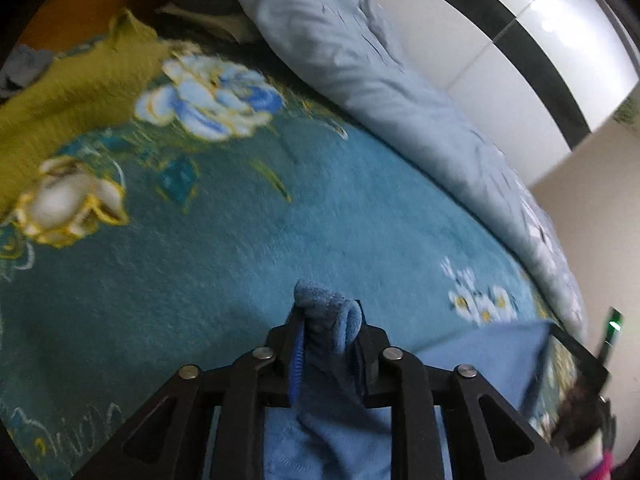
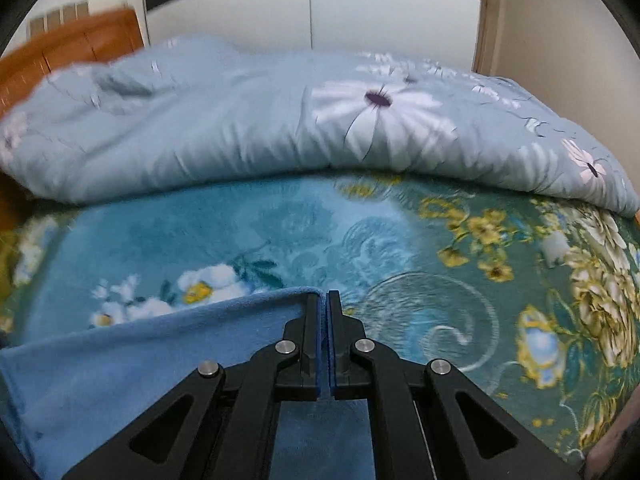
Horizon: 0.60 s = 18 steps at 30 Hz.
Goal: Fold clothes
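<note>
Slippage is our worry: our left gripper [image 1: 326,322] clamps a bunched fold of the soft blue fleece garment [image 1: 492,356], our right gripper [image 2: 324,300] pinches its thin hem, stretched at 6 o'clock over the teal floral bed blanket [image 2: 360,240]; uneven pulling could free the hem.

- The soft blue fleece garment [image 1: 332,432] runs off the bottom edge of the left wrist view; its overall shape cannot be determined.
- The pale blue quilt with white daisy print [image 2: 248,128] is motion-blurred at its left end.
- The small dark object with a green light [image 1: 614,322] is unidentifiable.
</note>
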### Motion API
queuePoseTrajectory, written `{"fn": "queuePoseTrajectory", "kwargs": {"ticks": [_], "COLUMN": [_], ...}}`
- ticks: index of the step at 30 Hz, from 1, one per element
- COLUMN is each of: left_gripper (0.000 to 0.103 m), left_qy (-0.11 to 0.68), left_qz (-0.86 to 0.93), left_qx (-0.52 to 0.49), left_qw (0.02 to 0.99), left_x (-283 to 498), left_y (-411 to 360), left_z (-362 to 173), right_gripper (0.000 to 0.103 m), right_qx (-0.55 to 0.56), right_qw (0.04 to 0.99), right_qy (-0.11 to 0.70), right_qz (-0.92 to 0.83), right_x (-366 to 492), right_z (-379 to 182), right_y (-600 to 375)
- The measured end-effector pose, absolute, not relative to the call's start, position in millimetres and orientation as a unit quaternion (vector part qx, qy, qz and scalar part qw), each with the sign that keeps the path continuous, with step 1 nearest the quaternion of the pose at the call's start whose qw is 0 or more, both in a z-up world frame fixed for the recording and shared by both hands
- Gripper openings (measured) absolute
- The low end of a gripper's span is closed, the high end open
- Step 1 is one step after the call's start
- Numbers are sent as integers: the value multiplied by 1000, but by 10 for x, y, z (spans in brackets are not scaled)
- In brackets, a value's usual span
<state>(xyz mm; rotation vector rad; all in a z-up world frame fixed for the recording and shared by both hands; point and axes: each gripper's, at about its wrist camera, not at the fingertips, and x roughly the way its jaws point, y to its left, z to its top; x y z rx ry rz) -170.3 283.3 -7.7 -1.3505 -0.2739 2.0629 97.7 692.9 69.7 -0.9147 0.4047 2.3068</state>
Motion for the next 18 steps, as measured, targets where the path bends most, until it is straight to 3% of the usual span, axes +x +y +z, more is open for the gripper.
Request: {"fn": "queuePoseTrajectory", "kwargs": {"ticks": [2, 3, 4, 6, 9, 15, 17, 18], "left_gripper": [39, 44, 47, 54, 66, 67, 65, 49], "left_qy": [-122, -130, -137, -134, -122, -105, -106, -107], "left_qz": [773, 771, 769, 778, 797, 772, 779, 783], "left_qx": [-522, -521, -520, -511, -495, -534, -524, -519], "left_qw": [339, 342, 345, 341, 324, 329, 327, 326], "left_x": [-1686, -1648, -1607, -1489, -1203, -814, -758, -730], "left_y": [2710, 2626, 2540, 2375, 2145, 2137, 2162, 2173], "left_z": [-91, -64, -34, 46, 117, -184, -213, -226], "right_gripper": [4, 12, 37, 64, 64, 69, 70, 70], "right_qx": [-345, -344, -344, -342, -340, -338, -352, -360], "right_qw": [311, 312, 314, 316, 320, 269, 264, 269], "right_qy": [150, 148, 146, 143, 138, 156, 157, 152], "right_qz": [873, 873, 873, 873, 873, 888, 884, 880], "right_x": [947, 931, 916, 886, 840, 1700, 2089, 2282], "right_z": [667, 651, 636, 605, 559, 689, 674, 663], "right_y": [6884, 6862, 6839, 6795, 6727, 6148, 5930, 5824]}}
